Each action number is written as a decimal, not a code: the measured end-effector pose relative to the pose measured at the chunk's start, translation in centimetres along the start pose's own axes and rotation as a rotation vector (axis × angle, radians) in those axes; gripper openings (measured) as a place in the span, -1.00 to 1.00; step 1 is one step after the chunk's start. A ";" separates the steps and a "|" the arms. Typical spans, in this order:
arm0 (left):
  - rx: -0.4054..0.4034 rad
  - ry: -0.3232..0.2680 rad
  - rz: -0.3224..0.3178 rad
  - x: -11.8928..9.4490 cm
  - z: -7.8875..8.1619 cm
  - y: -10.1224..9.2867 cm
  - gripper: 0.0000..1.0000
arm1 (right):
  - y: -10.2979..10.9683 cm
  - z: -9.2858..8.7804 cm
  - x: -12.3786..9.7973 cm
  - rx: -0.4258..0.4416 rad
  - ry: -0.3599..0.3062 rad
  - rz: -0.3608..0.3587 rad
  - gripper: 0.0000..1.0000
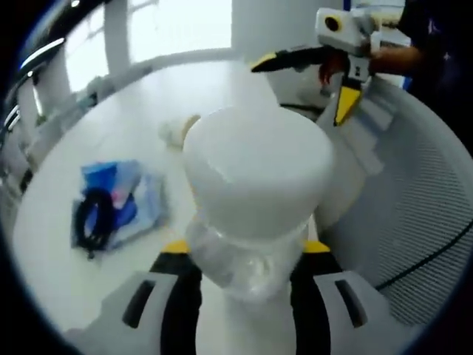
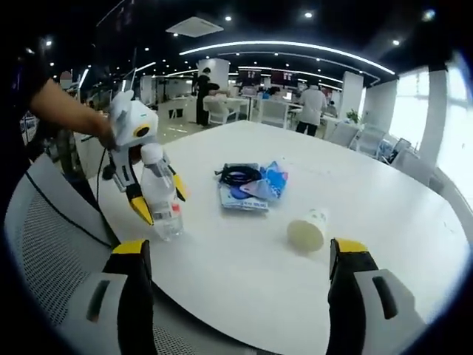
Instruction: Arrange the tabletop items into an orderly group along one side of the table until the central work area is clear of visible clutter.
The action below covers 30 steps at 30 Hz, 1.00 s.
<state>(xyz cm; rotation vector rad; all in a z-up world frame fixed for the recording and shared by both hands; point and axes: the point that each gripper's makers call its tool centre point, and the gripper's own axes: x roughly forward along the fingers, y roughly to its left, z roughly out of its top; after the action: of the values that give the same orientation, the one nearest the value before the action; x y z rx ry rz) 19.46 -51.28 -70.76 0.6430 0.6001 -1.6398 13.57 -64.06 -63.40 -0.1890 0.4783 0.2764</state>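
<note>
My left gripper (image 1: pixel 246 250) is shut on a clear plastic bottle (image 1: pixel 255 166) with a white cap, which stands very close in the left gripper view. In the right gripper view the same bottle (image 2: pixel 168 219) is held upright near the table's edge by the left gripper (image 2: pixel 162 201). My right gripper (image 2: pixel 238 250) is open wide with nothing between its jaws; it appears as the other gripper (image 1: pixel 299 89) beyond the bottle. A blue packet (image 2: pixel 255 188) with a black cable (image 2: pixel 240 175) on it lies mid-table. A paper cup (image 2: pixel 308 230) lies on its side.
The round white table (image 2: pixel 369 192) spreads ahead. A grey mesh chair (image 2: pixel 52 244) stands at the near edge, under the person's arm (image 2: pixel 66 107). The packet (image 1: pixel 118 200) and cup (image 1: pixel 177 129) lie left of the bottle. People and desks stand far behind.
</note>
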 end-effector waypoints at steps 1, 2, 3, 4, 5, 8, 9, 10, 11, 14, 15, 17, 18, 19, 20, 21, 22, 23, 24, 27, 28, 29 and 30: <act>-0.006 -0.001 0.004 0.0 0.0 0.0 -0.14 | 0.0 0.0 0.0 0.001 0.000 0.000 1.00; -0.014 -0.003 0.009 0.0 0.0 0.0 -0.15 | 0.0 0.0 0.0 0.000 0.001 -0.001 1.00; -0.016 -0.004 0.011 0.0 0.0 0.0 -0.15 | 0.0 -0.1 0.0 -0.001 0.002 -0.001 1.00; -0.018 -0.006 0.014 0.0 0.0 0.0 -0.15 | 0.0 -0.1 0.0 0.000 0.002 -0.001 1.00; -0.022 -0.009 0.018 0.0 0.0 0.1 -0.15 | 0.0 -0.1 0.0 -0.001 0.002 -0.002 1.00; -0.035 -0.018 0.029 -0.1 0.1 0.1 -0.15 | -0.1 -0.1 0.0 -0.005 0.002 -0.006 1.00; -0.041 -0.023 0.036 -0.2 0.1 0.2 -0.15 | -0.1 -0.1 0.0 -0.006 0.001 -0.006 1.00; -0.054 -0.031 0.043 -0.3 0.1 0.3 -0.15 | -0.1 -0.1 0.0 -0.007 0.002 -0.007 1.00; -0.067 -0.037 0.047 -0.4 0.2 0.4 -0.15 | -0.1 -0.1 0.0 -0.008 0.002 -0.009 1.00; -0.084 -0.051 0.065 -0.7 0.1 0.7 -0.16 | -0.2 0.0 0.0 -0.011 0.001 -0.012 1.00; -0.093 -0.058 0.075 -0.9 0.1 0.9 -0.16 | -0.2 0.0 0.0 -0.011 -0.001 -0.012 1.00; -0.109 -0.068 0.088 -1.2 0.2 1.2 -0.16 | -0.2 0.0 -0.1 -0.011 0.000 -0.013 1.00; -0.123 -0.076 0.099 -1.4 0.2 1.5 -0.16 | -0.2 0.0 -0.1 -0.012 0.001 -0.013 1.00; -0.127 -0.079 0.103 -1.5 0.2 1.6 -0.16 | -0.2 0.0 -0.1 -0.014 0.001 -0.013 1.00; -0.138 -0.088 0.112 -1.8 0.2 2.0 -0.16 | -0.2 0.0 -0.1 -0.014 0.001 -0.013 1.00; -0.142 -0.090 0.115 -1.8 0.2 2.1 -0.16 | -0.2 0.0 -0.1 -0.015 0.001 -0.013 1.00; -0.152 -0.097 0.127 -2.2 0.2 2.6 -0.16 | -0.2 0.0 -0.1 -0.013 0.001 -0.011 1.00; -0.161 -0.103 0.139 -2.5 0.2 3.0 -0.16 | -0.1 0.0 -0.1 -0.011 0.002 -0.010 1.00; -0.168 -0.107 0.147 -2.7 0.1 3.3 -0.16 | -0.1 0.0 -0.1 -0.010 0.002 -0.008 1.00; -0.189 -0.120 0.177 -3.6 0.0 4.5 -0.16 | 0.0 -0.3 0.0 -0.012 0.018 -0.003 1.00; -0.197 -0.122 0.183 -3.8 0.0 4.7 -0.16 | 0.0 -0.3 0.0 -0.013 0.017 -0.003 1.00; -0.202 -0.124 0.191 -4.1 -0.1 5.1 -0.16 | 0.0 -0.3 0.0 -0.012 0.016 -0.002 1.00; -0.212 -0.127 0.205 -4.4 -0.2 5.6 -0.16 | 0.0 -0.3 -0.1 -0.009 0.017 -0.003 1.00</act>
<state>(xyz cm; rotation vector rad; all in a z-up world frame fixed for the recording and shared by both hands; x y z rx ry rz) 25.57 -48.92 -67.99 0.4263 0.5860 -1.3925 13.40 -64.16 -63.64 -0.2012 0.4931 0.2745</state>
